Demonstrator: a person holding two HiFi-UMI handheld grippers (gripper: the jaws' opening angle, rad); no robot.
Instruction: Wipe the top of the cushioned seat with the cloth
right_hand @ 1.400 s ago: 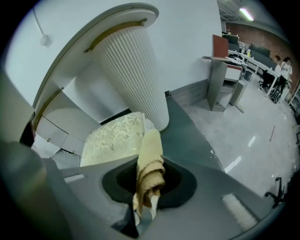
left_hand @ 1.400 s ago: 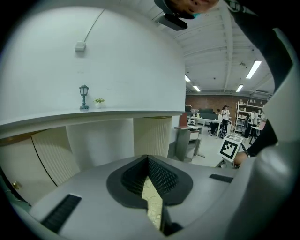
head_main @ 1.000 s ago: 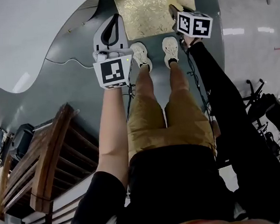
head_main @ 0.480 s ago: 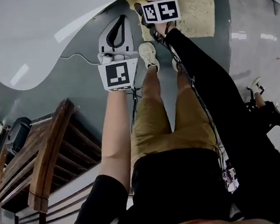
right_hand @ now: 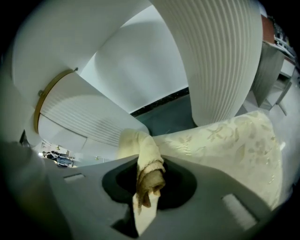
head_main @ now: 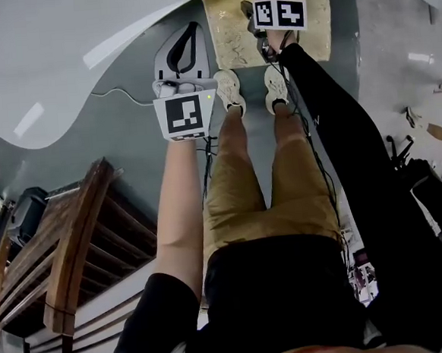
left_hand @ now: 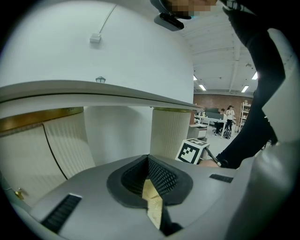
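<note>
The cushioned seat (head_main: pixel 232 26) is a pale gold patterned square on the floor ahead of the person's feet; it also shows in the right gripper view (right_hand: pixel 234 140). My right gripper (head_main: pixel 251 13) is over its middle, marker cube uppermost, and shut on a cream cloth (right_hand: pixel 146 171) bunched between the jaws. The cloth is hidden under the gripper in the head view. My left gripper (head_main: pixel 192 27) hangs left of the cushion over the grey floor, its jaws shut (left_hand: pixel 149 161) with nothing held.
A large white round table (head_main: pixel 60 63) curves along the left, with fluted white pedestals (right_hand: pixel 220 56) under it. A white cable (head_main: pixel 123 96) lies on the floor. A wooden chair (head_main: pixel 67 252) stands at lower left. The person's shoes (head_main: pixel 229 87) touch the cushion's near edge.
The right gripper with the cloth swept from the cushion's right front corner to its left edge, then back towards the middle. The left gripper stayed in place.
</note>
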